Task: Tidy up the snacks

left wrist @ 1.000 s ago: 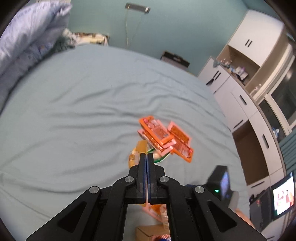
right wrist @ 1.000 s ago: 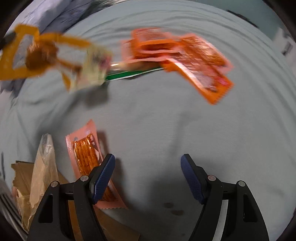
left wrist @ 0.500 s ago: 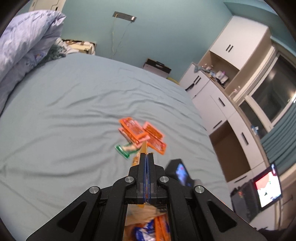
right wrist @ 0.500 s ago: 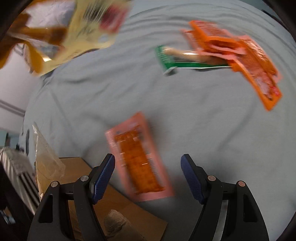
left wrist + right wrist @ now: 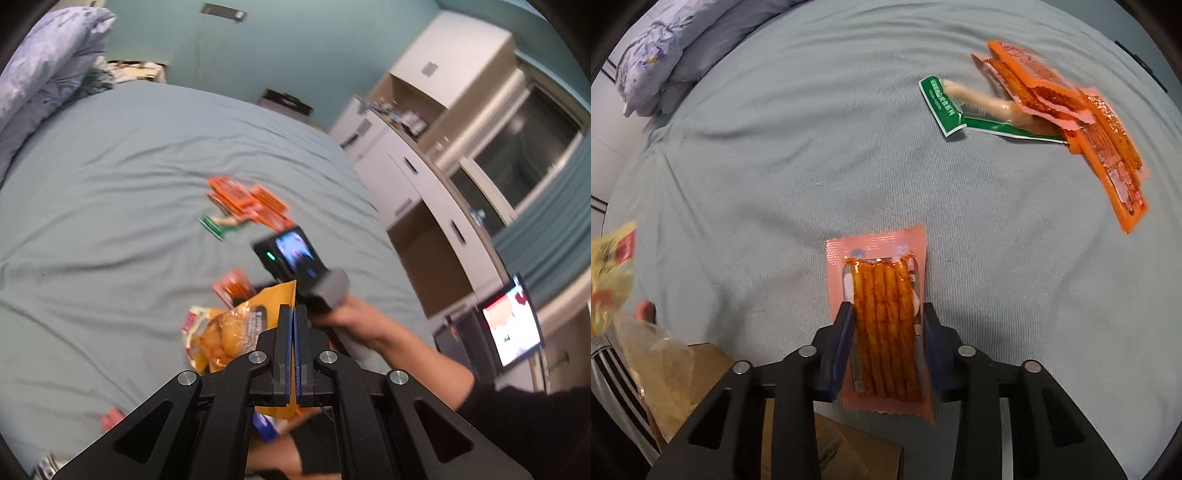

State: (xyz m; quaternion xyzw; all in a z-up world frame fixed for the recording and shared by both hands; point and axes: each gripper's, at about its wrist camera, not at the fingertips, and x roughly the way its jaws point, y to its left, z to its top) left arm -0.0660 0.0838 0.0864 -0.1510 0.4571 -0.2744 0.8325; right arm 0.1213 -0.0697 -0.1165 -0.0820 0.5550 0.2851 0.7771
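My left gripper is shut on a yellow snack bag and holds it above the bed near its front edge. The bag's edge shows blurred at the far left of the right wrist view. My right gripper has its jaws closed against the sides of a pink packet of orange sticks lying on the sheet; the packet also shows in the left wrist view. A green sausage packet and a pile of orange packets lie further back.
A cardboard box with a clear bag in it sits at the bed's near edge, lower left. Pillows lie at the far left. White cupboards and a TV stand right of the bed.
My right gripper moved onto the pink packet and its jaws closed in around it. My left gripper pulled back toward the bed's near edge with the yellow bag.
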